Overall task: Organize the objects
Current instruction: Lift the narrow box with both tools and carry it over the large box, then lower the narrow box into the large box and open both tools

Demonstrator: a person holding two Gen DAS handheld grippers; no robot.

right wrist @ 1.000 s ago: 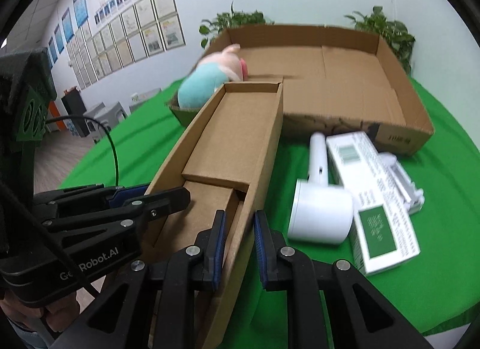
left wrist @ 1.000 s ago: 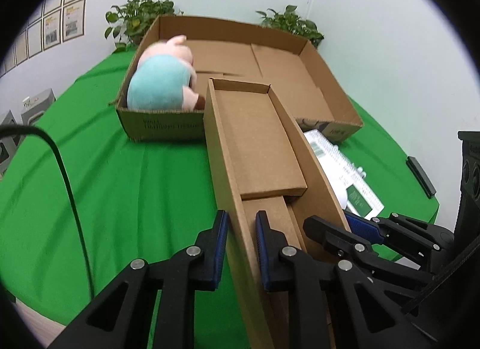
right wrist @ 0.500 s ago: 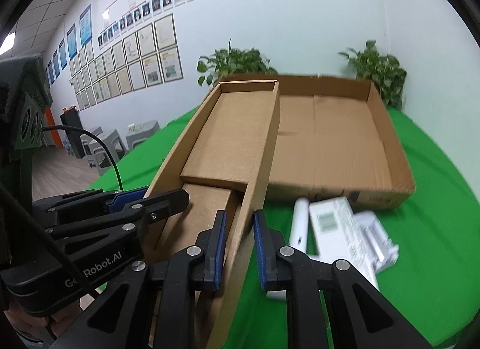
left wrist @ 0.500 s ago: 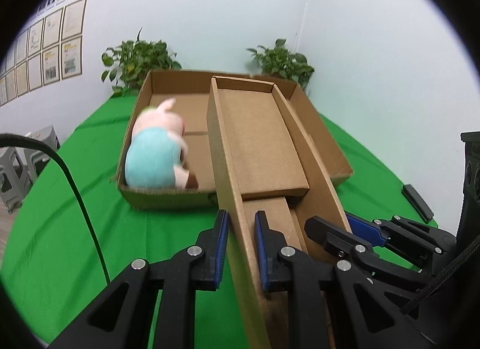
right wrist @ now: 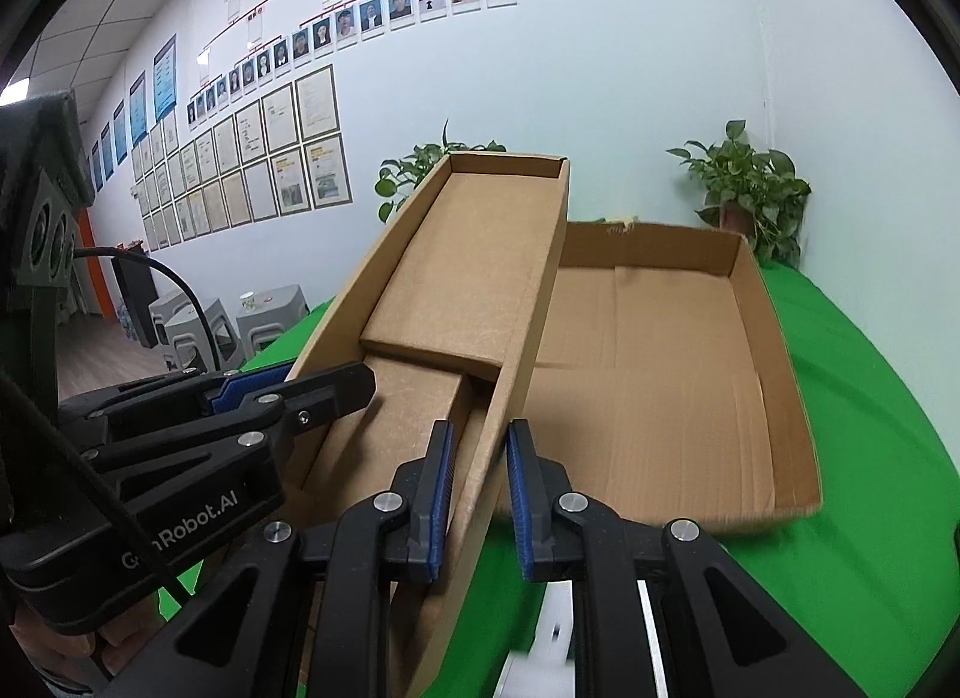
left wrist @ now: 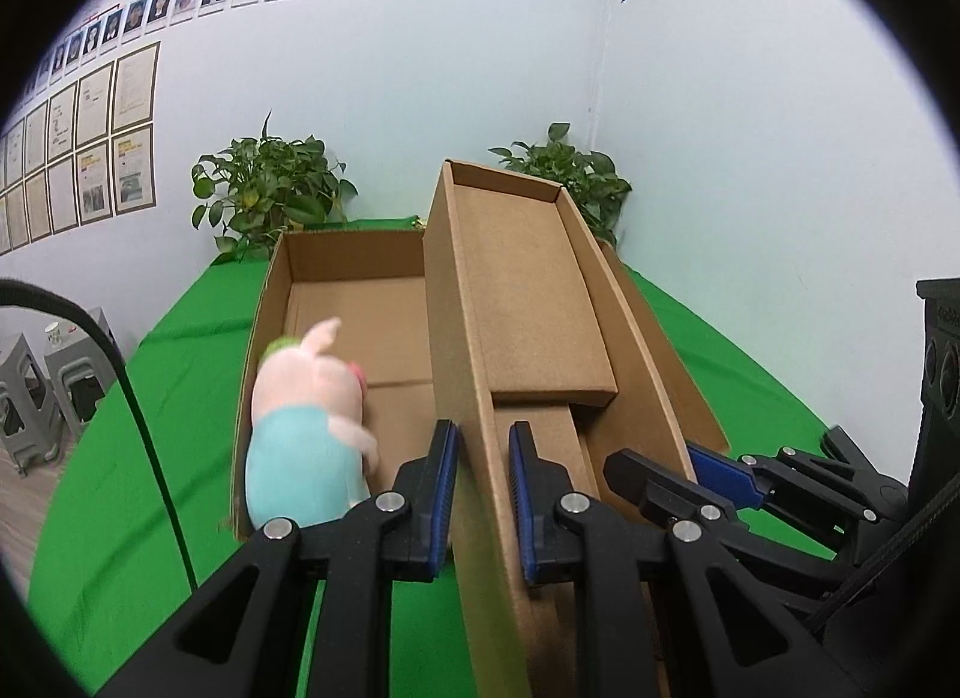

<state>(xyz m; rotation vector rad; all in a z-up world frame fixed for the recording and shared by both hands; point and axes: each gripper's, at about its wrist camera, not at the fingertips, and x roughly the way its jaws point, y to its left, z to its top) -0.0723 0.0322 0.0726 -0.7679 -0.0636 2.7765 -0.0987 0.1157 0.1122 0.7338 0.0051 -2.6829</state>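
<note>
A long narrow cardboard box [left wrist: 528, 302] is held in the air between both grippers, tilted up over a wide shallow cardboard tray [left wrist: 354, 302]. My left gripper [left wrist: 483, 494] is shut on the narrow box's left wall. My right gripper [right wrist: 477, 494] is shut on its right wall [right wrist: 522, 338]. A pink and teal pig plush [left wrist: 306, 428] lies in the tray's near left corner. The tray's right half [right wrist: 660, 374] shows bare cardboard in the right wrist view.
The round table has a green cloth [left wrist: 150, 410]. Two potted plants [left wrist: 270, 188] [right wrist: 750, 188] stand at its far edge by the white wall. A white object [right wrist: 552, 638] lies under my right gripper. Grey stools [right wrist: 264, 320] stand at the left.
Both grippers have lifted the narrow box higher and moved it forward over the tray. The white device and manual box have dropped out of sight below.
</note>
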